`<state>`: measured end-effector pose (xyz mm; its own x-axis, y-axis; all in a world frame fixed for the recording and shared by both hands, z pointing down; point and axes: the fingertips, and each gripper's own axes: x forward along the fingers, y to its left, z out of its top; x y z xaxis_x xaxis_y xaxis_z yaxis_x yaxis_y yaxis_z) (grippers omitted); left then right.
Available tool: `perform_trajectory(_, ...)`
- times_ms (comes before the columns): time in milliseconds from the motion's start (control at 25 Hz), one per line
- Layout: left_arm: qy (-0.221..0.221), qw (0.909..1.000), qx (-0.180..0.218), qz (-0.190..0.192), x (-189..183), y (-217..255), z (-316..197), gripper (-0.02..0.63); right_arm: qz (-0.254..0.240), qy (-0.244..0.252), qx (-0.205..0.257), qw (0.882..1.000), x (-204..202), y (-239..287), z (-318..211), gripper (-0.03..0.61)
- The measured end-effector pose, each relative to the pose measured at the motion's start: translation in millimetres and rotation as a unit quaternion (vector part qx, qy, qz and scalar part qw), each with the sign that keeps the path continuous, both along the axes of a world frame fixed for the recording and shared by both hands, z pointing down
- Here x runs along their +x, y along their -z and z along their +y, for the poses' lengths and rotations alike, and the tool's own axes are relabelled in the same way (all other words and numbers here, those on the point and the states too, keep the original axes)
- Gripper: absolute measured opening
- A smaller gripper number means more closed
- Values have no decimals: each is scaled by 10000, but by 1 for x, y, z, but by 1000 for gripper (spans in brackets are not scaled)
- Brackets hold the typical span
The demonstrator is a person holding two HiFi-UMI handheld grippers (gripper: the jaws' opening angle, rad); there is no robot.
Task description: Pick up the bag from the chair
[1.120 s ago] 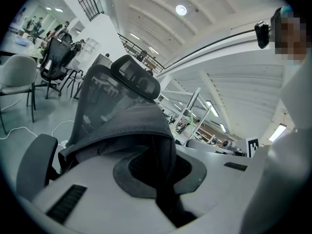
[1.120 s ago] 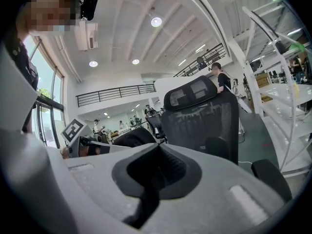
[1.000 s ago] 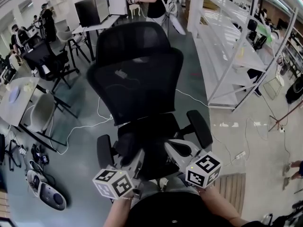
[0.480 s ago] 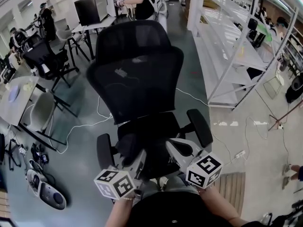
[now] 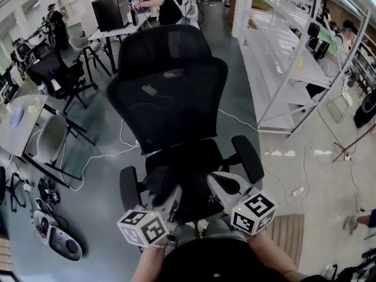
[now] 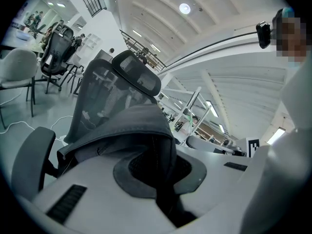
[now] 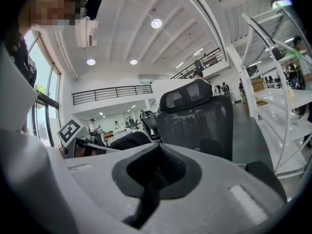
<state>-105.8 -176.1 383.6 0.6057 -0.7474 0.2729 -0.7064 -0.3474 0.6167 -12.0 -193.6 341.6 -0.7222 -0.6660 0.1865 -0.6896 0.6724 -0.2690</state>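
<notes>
A black mesh office chair (image 5: pixel 167 93) faces me. On its seat lies the dark bag (image 5: pixel 183 178), hard to tell apart from the black seat. My left gripper (image 5: pixel 172 194) sits at the bag's near left side. In the left gripper view the bag's grey fabric (image 6: pixel 131 126) drapes over the gripper (image 6: pixel 161 177), whose jaws are shut on a fold and strap. My right gripper (image 5: pixel 219 184) is at the bag's near right side. In the right gripper view this gripper (image 7: pixel 153 172) is shut on a black strap (image 7: pixel 145 199).
The chair's armrests (image 5: pixel 247 157) flank both grippers. White shelving (image 5: pixel 288 63) stands to the right. Cables (image 5: pixel 111 151) trail over the floor, a table (image 5: pixel 20 122) and other chairs (image 5: pixel 56 69) stand to the left, and a person is at a desk (image 5: pixel 117 16) behind.
Both grippers have stayed almost where they were at the bag. Only the person behind the chair has moved left.
</notes>
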Motion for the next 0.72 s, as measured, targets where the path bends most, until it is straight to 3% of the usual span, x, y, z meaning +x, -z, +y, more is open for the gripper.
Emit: perform_trajectory(720,-81,9999,-75,92,3,1,-5,40,176,108,-240,9995,-1,-15,6,-3)
